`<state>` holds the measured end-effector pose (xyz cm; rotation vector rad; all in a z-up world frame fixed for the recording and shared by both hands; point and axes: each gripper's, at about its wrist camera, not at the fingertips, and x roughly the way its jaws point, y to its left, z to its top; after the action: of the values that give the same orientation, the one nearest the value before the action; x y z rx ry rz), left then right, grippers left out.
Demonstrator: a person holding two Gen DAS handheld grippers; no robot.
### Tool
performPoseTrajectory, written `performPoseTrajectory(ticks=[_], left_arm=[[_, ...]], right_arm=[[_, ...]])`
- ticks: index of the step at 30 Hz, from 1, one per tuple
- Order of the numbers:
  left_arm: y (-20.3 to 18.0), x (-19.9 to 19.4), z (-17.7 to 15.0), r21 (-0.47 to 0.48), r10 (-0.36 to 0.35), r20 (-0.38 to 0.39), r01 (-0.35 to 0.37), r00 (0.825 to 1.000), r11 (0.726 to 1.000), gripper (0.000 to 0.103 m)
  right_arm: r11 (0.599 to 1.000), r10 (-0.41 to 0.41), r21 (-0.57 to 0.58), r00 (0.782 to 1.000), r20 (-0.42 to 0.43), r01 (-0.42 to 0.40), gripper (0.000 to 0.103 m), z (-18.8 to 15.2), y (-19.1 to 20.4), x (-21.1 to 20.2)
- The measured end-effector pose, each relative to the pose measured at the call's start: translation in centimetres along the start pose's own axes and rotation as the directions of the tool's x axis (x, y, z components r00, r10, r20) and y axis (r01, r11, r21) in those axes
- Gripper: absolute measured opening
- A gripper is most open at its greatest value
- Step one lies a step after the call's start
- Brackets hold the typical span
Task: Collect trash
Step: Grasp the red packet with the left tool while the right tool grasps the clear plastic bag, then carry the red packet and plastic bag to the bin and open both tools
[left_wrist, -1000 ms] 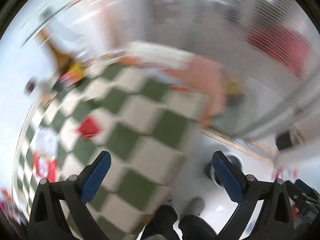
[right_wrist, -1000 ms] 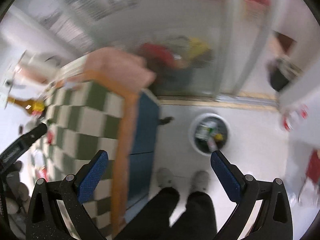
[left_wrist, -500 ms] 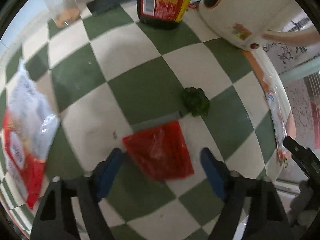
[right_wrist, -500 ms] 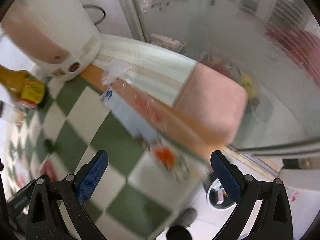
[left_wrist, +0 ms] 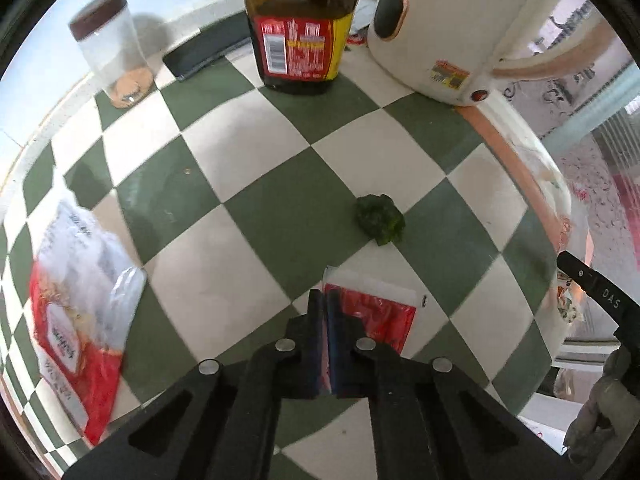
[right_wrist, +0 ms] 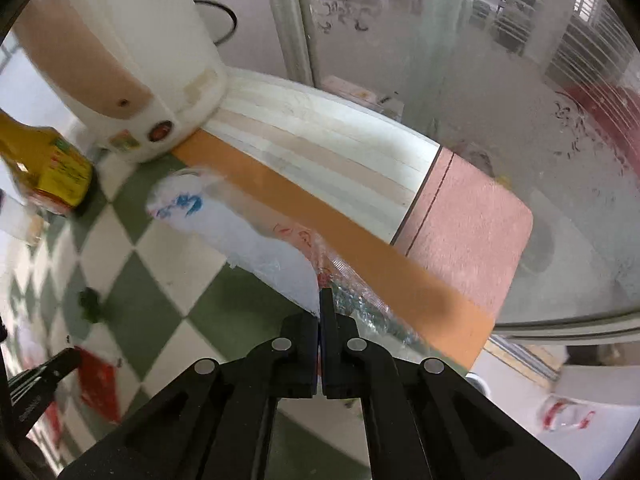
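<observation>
My left gripper (left_wrist: 326, 300) is shut on the near edge of a red plastic wrapper (left_wrist: 376, 316) that lies on the green and white checked tablecloth (left_wrist: 248, 216). My right gripper (right_wrist: 322, 300) is shut on a clear and white plastic wrapper (right_wrist: 248, 232) with blue and red print, at the table's right edge. A crumpled green wrapper (left_wrist: 380, 220) lies just beyond the red one. A red and white plastic bag (left_wrist: 76, 300) lies at the left. The red wrapper also shows in the right wrist view (right_wrist: 98, 384).
A dark sauce bottle (left_wrist: 302, 24), a white kettle-like appliance (left_wrist: 452, 28), a clear jar with a brown lid (left_wrist: 110, 48) and a black phone (left_wrist: 208, 50) stand at the table's far side. A glass door (right_wrist: 480, 80) lies beyond the table edge.
Both grippers were open and are now shut: the left closed on the red wrapper, the right on the clear and white wrapper. Both have moved in low over the table.
</observation>
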<state>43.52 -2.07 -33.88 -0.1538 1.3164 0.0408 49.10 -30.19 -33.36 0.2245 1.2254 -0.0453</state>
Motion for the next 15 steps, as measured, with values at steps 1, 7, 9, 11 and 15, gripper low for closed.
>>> performPoseTrajectory(ticks=[1, 7, 9, 11, 15], left_arm=[[0.1, -0.8, -0.3, 0.007, -0.001, 0.013, 0.001, 1.0, 1.0, 0.0], [1.0, -5.6, -1.3, 0.025, -0.02, 0.085, 0.018, 0.996, 1.0, 0.0], [0.1, -6.8, -1.9, 0.039, -0.024, 0.108, 0.019, 0.994, 0.999, 0.0], [-0.8, -7.0, -1.5, 0.043, -0.072, 0.104, 0.068, 0.992, 0.997, 0.0], [-1.4, -3.5, -1.0, 0.027, -0.125, 0.021, 0.124, 0.992, 0.992, 0.007]], right_arm=[[0.999, 0.04, 0.027, 0.999, 0.005, -0.04, 0.0, -0.5, -0.3, -0.8], [0.976, 0.19, 0.105, 0.981, 0.037, -0.193, 0.0, -2.7, -1.0, -3.7], [0.971, 0.21, 0.108, 0.977, 0.047, -0.214, 0.0, -3.6, -1.3, -4.7], [0.966, 0.227, 0.117, 0.972, 0.05, -0.232, 0.0, -4.6, -1.6, -5.4], [0.959, 0.24, 0.145, 0.969, 0.05, -0.245, 0.0, -6.3, -2.8, -6.5]])
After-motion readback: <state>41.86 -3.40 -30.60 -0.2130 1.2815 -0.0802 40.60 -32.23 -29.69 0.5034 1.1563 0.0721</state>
